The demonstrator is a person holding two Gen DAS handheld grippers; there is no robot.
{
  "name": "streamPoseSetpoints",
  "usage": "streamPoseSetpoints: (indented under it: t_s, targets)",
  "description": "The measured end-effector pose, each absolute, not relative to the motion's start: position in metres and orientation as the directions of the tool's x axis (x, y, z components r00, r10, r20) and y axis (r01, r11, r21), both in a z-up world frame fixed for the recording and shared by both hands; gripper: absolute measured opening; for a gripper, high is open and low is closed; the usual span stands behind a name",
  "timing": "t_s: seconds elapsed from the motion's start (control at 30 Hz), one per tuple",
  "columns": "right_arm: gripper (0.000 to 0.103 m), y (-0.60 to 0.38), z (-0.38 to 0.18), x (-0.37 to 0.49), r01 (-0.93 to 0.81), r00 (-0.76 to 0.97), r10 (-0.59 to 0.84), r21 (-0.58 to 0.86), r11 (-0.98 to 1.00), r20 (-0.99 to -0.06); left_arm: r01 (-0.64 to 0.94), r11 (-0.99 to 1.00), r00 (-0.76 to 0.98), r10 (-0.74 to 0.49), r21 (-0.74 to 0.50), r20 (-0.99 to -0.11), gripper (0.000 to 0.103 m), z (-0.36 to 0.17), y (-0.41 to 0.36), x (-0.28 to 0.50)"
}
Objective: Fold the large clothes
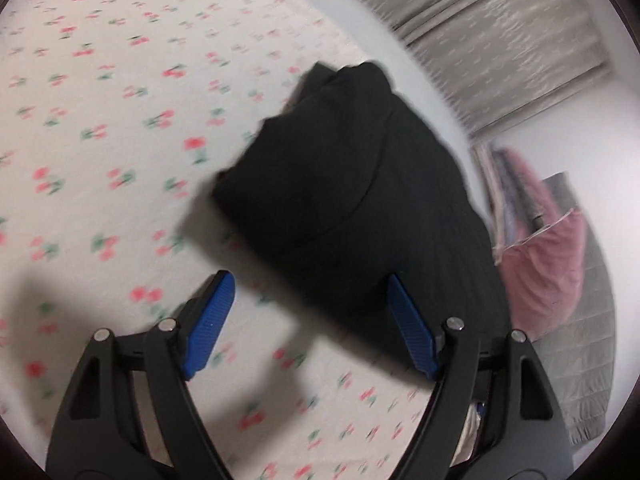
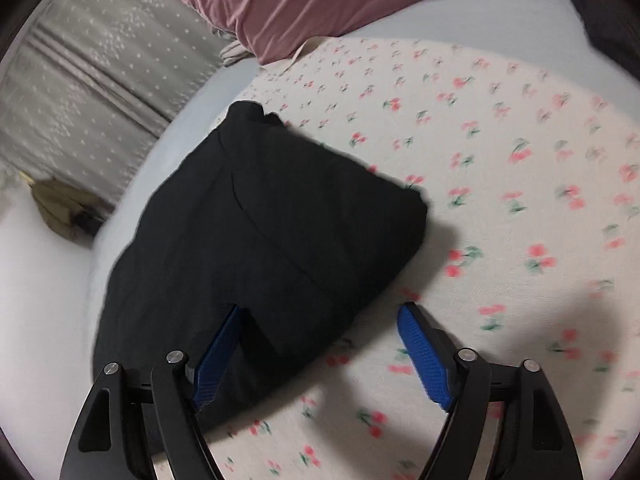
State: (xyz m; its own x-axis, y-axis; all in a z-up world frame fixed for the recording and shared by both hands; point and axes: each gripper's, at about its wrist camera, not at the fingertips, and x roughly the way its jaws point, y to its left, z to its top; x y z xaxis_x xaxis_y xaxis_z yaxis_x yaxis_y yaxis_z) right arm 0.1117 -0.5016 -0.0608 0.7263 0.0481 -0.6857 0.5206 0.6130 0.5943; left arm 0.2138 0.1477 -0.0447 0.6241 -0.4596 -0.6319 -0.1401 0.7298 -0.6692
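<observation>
A black garment (image 1: pixel 352 200) lies folded into a compact bundle on the cherry-print bedsheet (image 1: pixel 100 120); it also shows in the right wrist view (image 2: pixel 260 248). My left gripper (image 1: pixel 310 280) is open and empty, hovering above the sheet at the bundle's near edge. My right gripper (image 2: pixel 320 312) is open and empty above the bundle's near corner; its left finger (image 2: pixel 218 360) is over the black cloth. Both views are motion-blurred.
A pink pillow (image 2: pixel 312 0) lies at the head of the bed, also seen in the left wrist view (image 1: pixel 544 264). Grey curtains (image 1: pixel 500 32) hang beyond the bed edge. A grey quilt (image 1: pixel 580 340) lies beside the pillow. A tan object (image 2: pixel 56 204) sits off the bed.
</observation>
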Motion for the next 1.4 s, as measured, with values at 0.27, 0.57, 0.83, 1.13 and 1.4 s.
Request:
streamPoseSetpoints:
  t_s: [0.27, 0.57, 0.83, 1.13, 1.4]
  targets:
    - [0.062, -0.522, -0.068, 0.131, 0.414, 0.836, 0.070, 0.710, 0.571, -0.544, -0.130, 0.648, 0.710, -0.467, -0.751, -0.526, 0.055, -0.059, 0.145, 0.242]
    - [0.028, -0.508, 0.004, 0.086, 0.277, 0.888, 0.136, 0.749, 0.602, -0.439, -0.076, 0.720, 0.718, -0.440, -0.690, -0.539, 0.028, 0.018, 0.158, 0.181]
    - [0.045, -0.494, -0.019, 0.022, 0.357, 0.721, 0.250, 0.656, 0.665, -0.646, -0.112, 0.803, 0.528, -0.451, -0.585, -0.720, 0.042, -0.016, 0.189, 0.120]
    - [0.068, -0.507, -0.014, -0.002, 0.415, 0.648, 0.132, 0.493, 0.765, -0.750, -0.073, 0.887, 0.490, -0.366, -0.456, -0.791, 0.061, -0.010, 0.205, 0.107]
    - [0.068, -0.508, 0.002, 0.040, 0.375, 0.691, 0.090, 0.462, 0.804, -0.718, -0.112, 0.939, 0.473, -0.237, -0.324, -0.849, 0.063, -0.008, 0.197, 0.119]
